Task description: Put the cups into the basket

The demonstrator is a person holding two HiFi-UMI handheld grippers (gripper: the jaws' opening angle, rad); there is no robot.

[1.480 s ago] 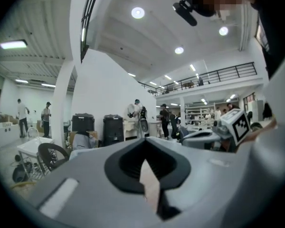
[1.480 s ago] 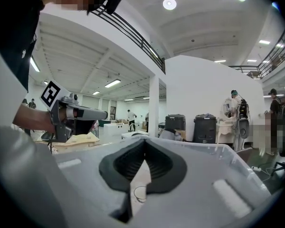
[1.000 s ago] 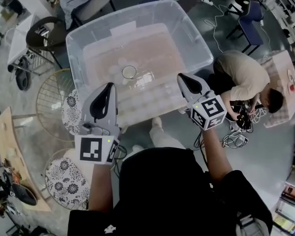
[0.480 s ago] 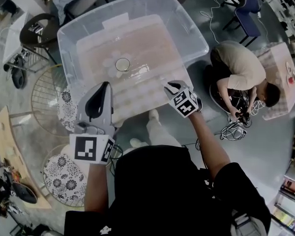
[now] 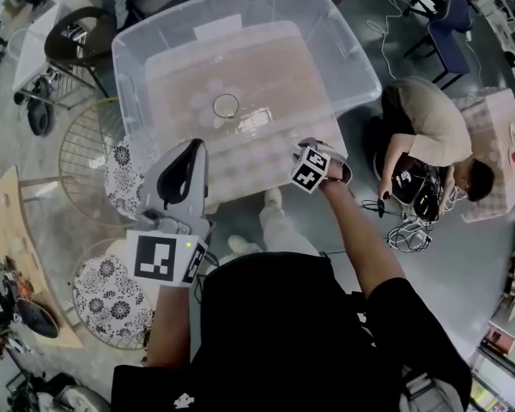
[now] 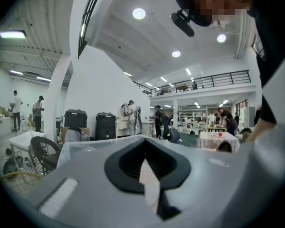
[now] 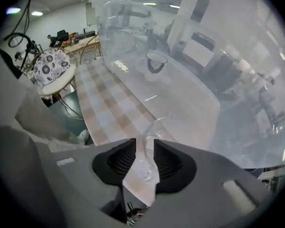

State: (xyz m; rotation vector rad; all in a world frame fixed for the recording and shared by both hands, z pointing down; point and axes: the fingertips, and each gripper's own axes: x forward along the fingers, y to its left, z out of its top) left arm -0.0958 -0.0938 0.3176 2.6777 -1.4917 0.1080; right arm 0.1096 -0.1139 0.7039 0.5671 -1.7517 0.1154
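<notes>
Left tongs (image 5: 190,151): shut, empty, held level at near left; leave idle. Basket (image 5: 342,54), a clear tub on the table (image 7: 102,106), has one cup (image 5: 226,105) inside. Right tongs (image 7: 145,144) point steeply down at the table's near right edge. Their jaws have just been opening, with a clear cup (image 7: 155,127) between them, not gripped. Judgement: straddle one wall and close softly; thin plastic may buckle.

In the head view the cups (image 5: 208,120) low in the clear bin (image 5: 343,75) were only faint blurs behind its cloudy wall, their number impossible to tell, while the left gripper (image 5: 193,147) hid part of a floral cushion (image 5: 120,178) and the bottom edge cut off the person (image 5: 283,333).
</notes>
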